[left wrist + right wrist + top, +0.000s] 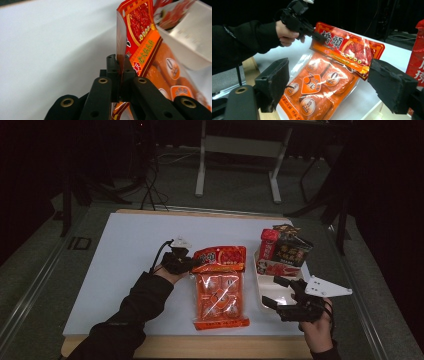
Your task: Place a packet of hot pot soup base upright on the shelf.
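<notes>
Grip first: left gripper (186,263) has its jaws clamped on the red header edge of the orange-and-red clear plastic snack pack (220,287), pinching only the thin film at the top left corner. Right gripper (281,292) waits w/ jaws wide apart, nothing between them, near the white plastic tray (267,292).

Where it is: pack sits mid white tabletop (125,265), just left of the tray, which carries the red and black snack bags (282,252) at its far end. The pack's lower body lies on the table; its header is raised and curls up, as the left gripper view shows.

Risks, as I judge them:
- Corner pinch is small vs. a heavy pack, so the film could slip out or tear if lifted fast.
- Held at one corner, the pack would prob. swing and twist, and its hanging end could clip the tray rim or knock the bags.
- Dragging may snag the bottom edge on the table.

Orientation: long axis runs near-to-far across the table, header pointing away from the person, bottom seam toward the table's near edge, printed face up.
</notes>
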